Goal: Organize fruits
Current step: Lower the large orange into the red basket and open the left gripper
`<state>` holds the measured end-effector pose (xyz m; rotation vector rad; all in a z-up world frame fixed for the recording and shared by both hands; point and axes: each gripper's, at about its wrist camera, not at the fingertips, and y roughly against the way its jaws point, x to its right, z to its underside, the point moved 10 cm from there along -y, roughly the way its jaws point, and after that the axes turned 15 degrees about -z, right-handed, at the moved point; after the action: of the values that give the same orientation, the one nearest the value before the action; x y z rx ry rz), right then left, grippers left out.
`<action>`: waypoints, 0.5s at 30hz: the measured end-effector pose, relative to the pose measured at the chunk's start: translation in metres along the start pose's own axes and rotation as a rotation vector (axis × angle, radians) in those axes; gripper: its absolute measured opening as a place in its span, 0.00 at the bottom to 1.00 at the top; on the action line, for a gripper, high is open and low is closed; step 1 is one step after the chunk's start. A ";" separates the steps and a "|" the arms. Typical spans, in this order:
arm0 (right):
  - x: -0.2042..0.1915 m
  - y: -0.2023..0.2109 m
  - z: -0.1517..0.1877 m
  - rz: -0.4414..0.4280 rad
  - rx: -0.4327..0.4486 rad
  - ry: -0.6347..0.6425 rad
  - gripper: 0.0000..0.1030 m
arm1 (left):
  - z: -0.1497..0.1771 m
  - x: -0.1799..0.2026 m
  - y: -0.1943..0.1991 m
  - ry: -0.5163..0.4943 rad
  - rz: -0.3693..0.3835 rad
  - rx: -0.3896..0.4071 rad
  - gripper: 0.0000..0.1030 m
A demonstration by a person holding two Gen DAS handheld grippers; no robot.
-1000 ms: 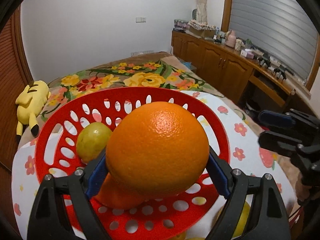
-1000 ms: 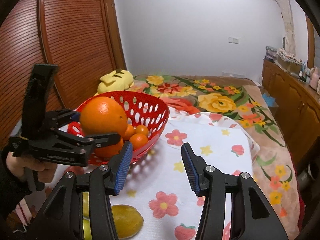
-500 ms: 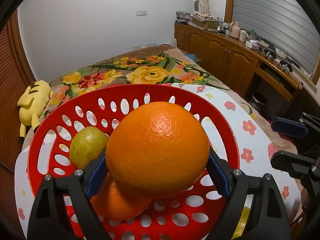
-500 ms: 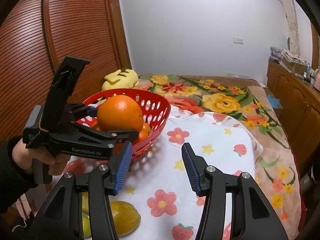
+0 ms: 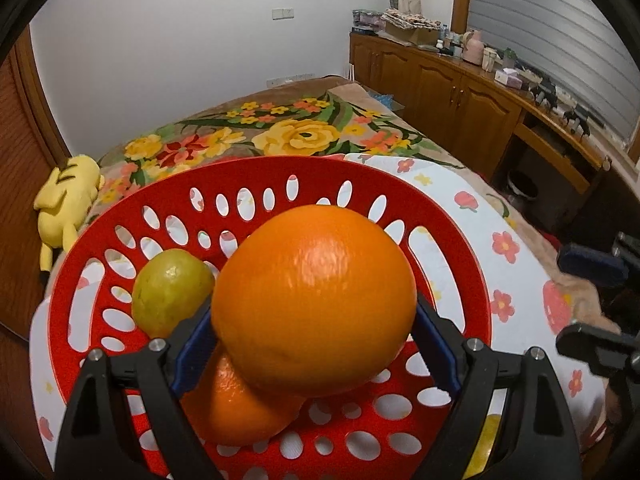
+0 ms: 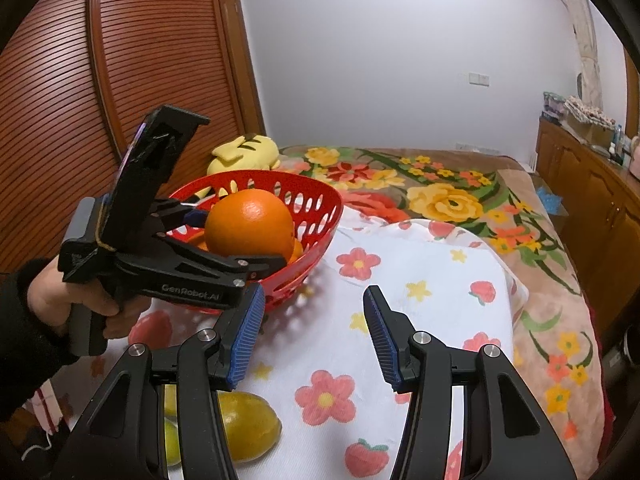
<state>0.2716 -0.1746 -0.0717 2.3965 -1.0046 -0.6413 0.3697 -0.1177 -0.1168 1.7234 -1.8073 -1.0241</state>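
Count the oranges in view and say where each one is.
2. One orange is clamped in the left tongs over the red basket; another orange lies inside beneath it. More may be hidden.

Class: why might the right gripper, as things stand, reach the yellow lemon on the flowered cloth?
Probably yes: the right gripper stands open and empty, and the yellow lemon lies uncovered just below it.

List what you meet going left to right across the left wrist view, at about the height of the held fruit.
Yellow plush toy → green-yellow fruit in the red basket → large orange clamped in the left gripper → flowered white cloth → right gripper, jaws apart and empty.
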 end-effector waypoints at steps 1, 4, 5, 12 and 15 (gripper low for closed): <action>0.000 0.000 0.000 0.001 -0.001 -0.001 0.51 | -0.002 -0.001 0.001 0.014 0.009 -0.003 0.86; 0.003 0.000 0.000 0.001 0.001 -0.005 0.51 | -0.004 -0.004 0.003 0.019 0.005 0.002 0.86; 0.004 0.001 0.000 0.000 0.002 -0.009 0.51 | -0.004 -0.005 0.003 0.021 0.005 0.003 0.86; 0.004 0.001 0.002 -0.002 -0.001 -0.013 0.51 | -0.002 -0.009 0.015 0.038 0.022 0.025 0.86; 0.002 0.001 0.003 -0.002 -0.002 -0.013 0.51 | -0.001 -0.010 0.021 0.048 0.038 0.038 0.86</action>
<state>0.2707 -0.1778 -0.0740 2.3945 -1.0069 -0.6590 0.3582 -0.1090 -0.0982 1.7146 -1.8333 -0.9311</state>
